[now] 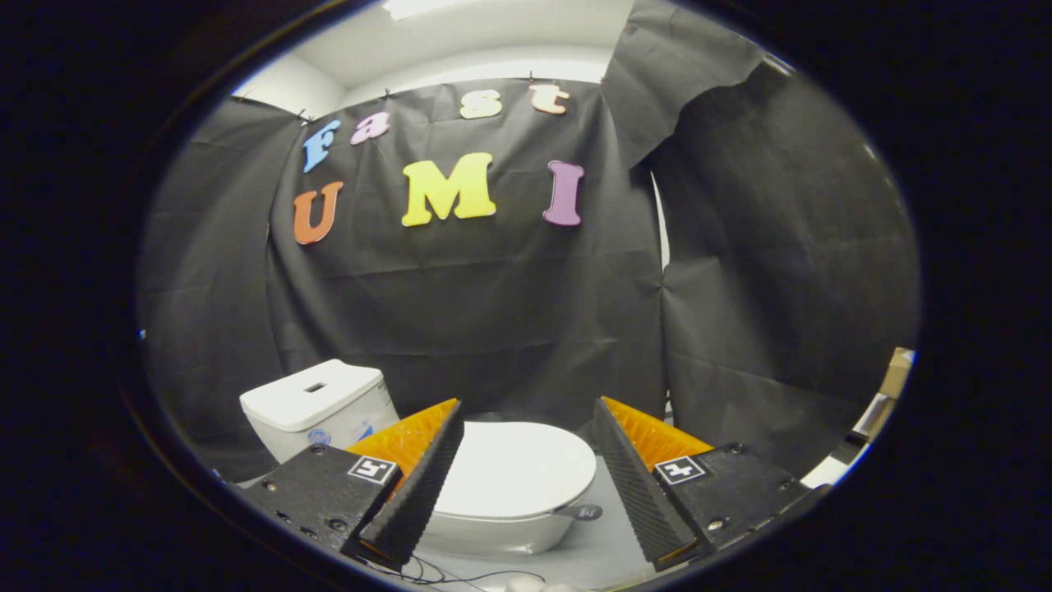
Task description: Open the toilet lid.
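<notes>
The gripper [526,415] stood wide open, its two fingers [415,485] spread well apart and clamped on nothing. Between them, just ahead of the tips, sat a small white toilet [501,530] on a pale grey surface [600,555]. The toilet lid [514,469] lay flat and closed over the bowl, its rounded front pointing toward four o'clock from the tank. The toilet tank [316,407] stood at about ten o'clock from the lid, beyond the left finger, with a small dark slot in its flat top. A small dark round tab [585,512] stuck out from under the lid's rim at roughly four o'clock, close to the right finger yet not touching it. Neither finger touched the lid or the bowl. Thin dark wires [460,574] trailed across the grey surface at six o'clock from the bowl. Black cloth [493,329] hung behind the toilet as the booth's wall, with a second sheet overlapping at two o'clock.
</notes>
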`<state>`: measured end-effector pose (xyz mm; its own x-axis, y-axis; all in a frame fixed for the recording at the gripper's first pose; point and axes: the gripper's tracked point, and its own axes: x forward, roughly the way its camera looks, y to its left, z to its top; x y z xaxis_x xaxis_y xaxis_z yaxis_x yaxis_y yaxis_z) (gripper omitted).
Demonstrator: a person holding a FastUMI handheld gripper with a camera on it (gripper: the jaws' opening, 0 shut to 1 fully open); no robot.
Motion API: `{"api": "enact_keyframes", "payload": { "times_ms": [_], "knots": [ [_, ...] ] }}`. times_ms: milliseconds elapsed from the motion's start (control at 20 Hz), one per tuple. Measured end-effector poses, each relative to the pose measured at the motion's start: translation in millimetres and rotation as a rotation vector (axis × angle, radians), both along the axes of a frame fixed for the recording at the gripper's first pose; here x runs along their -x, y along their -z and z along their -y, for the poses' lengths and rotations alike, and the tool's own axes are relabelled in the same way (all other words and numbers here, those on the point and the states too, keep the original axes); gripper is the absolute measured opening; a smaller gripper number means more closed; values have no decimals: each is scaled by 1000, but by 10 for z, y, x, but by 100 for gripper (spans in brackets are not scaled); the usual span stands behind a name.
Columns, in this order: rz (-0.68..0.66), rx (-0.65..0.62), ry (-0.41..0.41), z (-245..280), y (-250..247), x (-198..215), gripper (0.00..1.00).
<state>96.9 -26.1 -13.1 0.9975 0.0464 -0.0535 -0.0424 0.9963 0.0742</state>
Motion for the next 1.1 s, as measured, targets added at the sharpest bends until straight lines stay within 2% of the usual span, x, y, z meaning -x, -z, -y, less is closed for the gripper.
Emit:
{"api": "enact_keyframes", "payload": {
  "times_ms": [300, 550, 900, 1100],
  "knots": [
    [-95, -126, -59, 218, 411, -540, 99],
    [-213, -217, -20, 583, 967, -922, 100],
    [-388, -509, 18, 1014, 1798, -1259, 100],
    [-455, -665, 20, 1091, 2097, -1265, 100]
  ]
}}
